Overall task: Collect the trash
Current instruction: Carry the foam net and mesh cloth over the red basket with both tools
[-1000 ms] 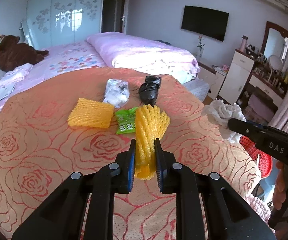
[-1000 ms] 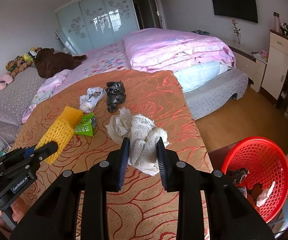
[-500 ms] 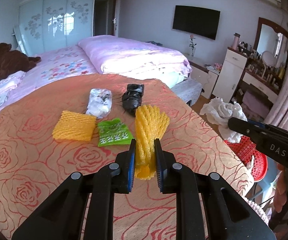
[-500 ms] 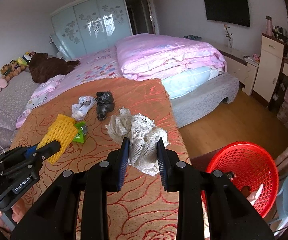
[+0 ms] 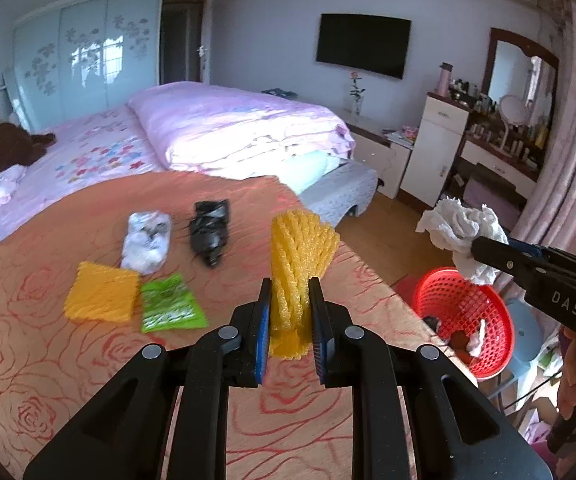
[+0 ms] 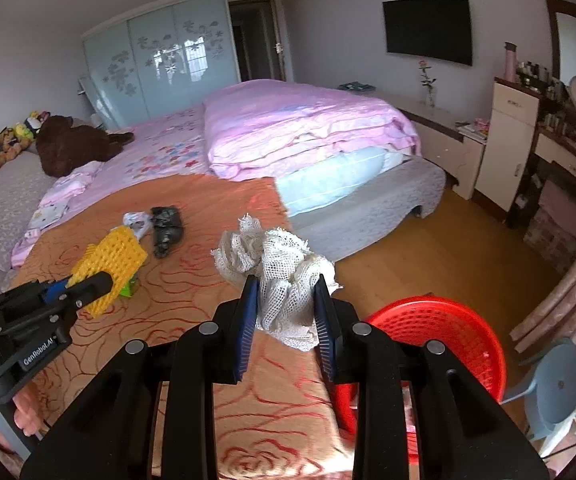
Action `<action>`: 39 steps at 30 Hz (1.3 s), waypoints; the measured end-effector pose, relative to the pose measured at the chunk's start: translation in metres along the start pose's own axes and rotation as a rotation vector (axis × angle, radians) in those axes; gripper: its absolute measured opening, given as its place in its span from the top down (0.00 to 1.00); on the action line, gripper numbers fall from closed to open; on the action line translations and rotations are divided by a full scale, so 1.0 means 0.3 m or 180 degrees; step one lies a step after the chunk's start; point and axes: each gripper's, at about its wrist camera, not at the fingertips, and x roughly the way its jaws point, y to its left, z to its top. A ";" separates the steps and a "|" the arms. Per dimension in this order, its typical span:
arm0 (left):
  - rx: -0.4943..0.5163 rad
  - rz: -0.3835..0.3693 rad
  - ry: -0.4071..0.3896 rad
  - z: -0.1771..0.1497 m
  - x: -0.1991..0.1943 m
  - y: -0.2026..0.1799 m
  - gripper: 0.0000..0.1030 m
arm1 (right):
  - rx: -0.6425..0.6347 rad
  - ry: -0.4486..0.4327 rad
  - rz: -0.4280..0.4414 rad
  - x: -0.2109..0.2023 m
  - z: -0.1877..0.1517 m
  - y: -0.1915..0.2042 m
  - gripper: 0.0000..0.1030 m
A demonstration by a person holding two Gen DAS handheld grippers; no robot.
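Yellow foam net point(image 5: 297, 256) pinched in my left gripper point(image 5: 289, 316).
White mesh wad point(image 6: 284, 276) clamped in my right gripper point(image 6: 286, 320), red basket point(image 6: 459, 336) just below.

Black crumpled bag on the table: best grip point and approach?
Pinch the black crumpled bag across its narrower middle, coming down from above and the near side. It lies flat and elongated, running away from the camera, apart from the white wrapper beside it, so jaws should straddle its short width.

Pink quilt point(image 6: 307, 128) folded on bed, wall television point(image 6: 427, 30), brown plush bear point(image 6: 74, 142), dressing mirror point(image 5: 521, 70)
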 end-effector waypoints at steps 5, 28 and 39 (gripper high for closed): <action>0.0107 -0.0072 -0.0006 0.025 0.016 -0.068 0.84 | 0.0061 -0.0030 -0.0149 -0.037 -0.013 -0.071 0.74; 0.0588 -0.0538 0.0132 0.061 0.109 -0.404 0.84 | 0.0411 -0.0011 -0.0592 -0.125 -0.114 -0.319 0.73; 0.0864 -0.0777 0.0369 0.019 0.208 -0.566 0.84 | 0.0705 0.0093 -0.0755 -0.084 -0.171 -0.427 0.73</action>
